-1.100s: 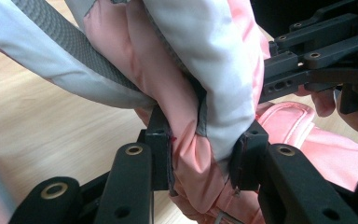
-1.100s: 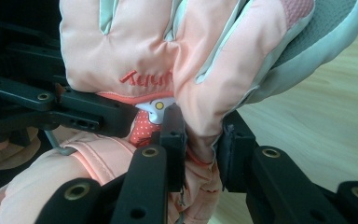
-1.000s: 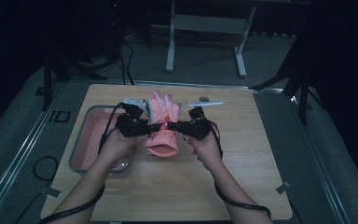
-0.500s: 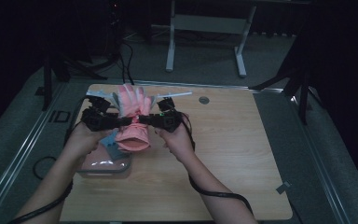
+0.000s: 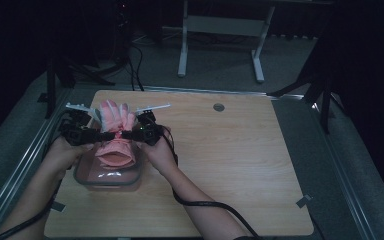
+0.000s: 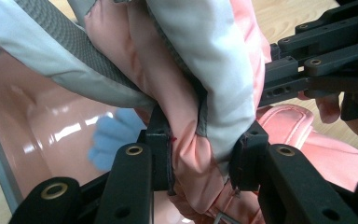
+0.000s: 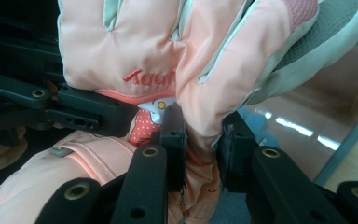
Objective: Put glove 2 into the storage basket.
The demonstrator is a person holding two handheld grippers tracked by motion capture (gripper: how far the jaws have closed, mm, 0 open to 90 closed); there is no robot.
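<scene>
A pink glove (image 5: pixel 114 131) is held above a clear tub (image 5: pixel 86 178) at the table's left edge, clamped at its wrist by the left gripper (image 5: pixel 100 136) and right gripper (image 5: pixel 123 134). It appears carried but not yet lowered; setting it inside and letting go is judged to remain

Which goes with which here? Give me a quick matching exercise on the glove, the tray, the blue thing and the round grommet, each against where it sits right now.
Things:
1. pink glove
2. clear tray
3. blue item
4. round grommet

Places:
A. inside the tray, under the glove
B. set in the tabletop near the far edge, apart from the work
C. pinched by the left claw and the right claw, above the tray
D. on the table's left side, beneath the claws

Pairs: 1-C, 2-D, 3-A, 4-B
</scene>
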